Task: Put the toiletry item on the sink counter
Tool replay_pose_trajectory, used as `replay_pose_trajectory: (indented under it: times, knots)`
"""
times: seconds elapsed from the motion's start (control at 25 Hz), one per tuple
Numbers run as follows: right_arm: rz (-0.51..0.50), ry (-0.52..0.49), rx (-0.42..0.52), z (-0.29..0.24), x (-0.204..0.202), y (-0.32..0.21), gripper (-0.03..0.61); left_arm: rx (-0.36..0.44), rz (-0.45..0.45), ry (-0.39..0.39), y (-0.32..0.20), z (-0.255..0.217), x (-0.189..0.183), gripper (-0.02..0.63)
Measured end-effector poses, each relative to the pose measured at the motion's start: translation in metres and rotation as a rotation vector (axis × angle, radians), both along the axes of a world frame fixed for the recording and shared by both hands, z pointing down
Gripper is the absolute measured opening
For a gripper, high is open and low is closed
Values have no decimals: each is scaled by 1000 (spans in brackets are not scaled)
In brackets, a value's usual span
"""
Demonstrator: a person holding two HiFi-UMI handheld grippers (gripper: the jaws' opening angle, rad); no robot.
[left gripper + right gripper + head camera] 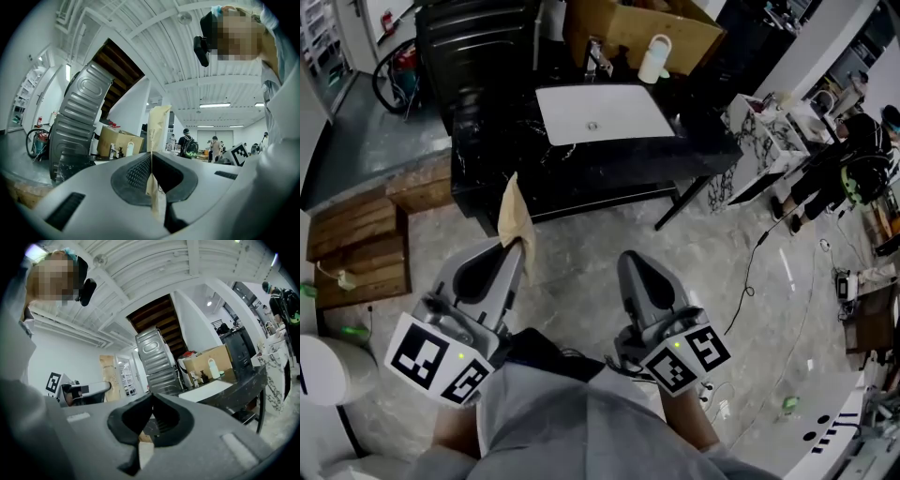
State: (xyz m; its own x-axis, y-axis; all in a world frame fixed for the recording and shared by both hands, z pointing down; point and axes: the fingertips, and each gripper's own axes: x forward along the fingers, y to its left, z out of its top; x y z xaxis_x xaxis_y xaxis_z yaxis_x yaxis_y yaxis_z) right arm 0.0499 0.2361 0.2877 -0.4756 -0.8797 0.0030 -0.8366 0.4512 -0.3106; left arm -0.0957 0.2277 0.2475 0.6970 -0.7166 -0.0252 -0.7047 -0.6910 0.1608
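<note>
1. Sink basin [602, 112]: one, white, set in one black counter [581, 173].
2. Grippers: two, the left gripper [517, 246] and the right gripper [630, 261], both on the near side of the sink basin.
3. Tan paper packet [515, 214]: one, near and to the left of the sink basin.
4. White bottle [654, 58]: one, behind the sink basin.
5. Cardboard box [628, 28]: one, behind the sink basin.
6. Faucet [593, 58]: one, at the back edge of the sink basin.
7. Standing person [853, 159]: one that I can count surely, well to the right of the sink basin.
</note>
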Motion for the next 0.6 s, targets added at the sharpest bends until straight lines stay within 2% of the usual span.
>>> replay_pose_trajectory:
  times: [0.6]
  knots:
    - [5, -17, -31, 11, 14, -13, -2, -22, 7, -9, -21, 7, 17, 9]
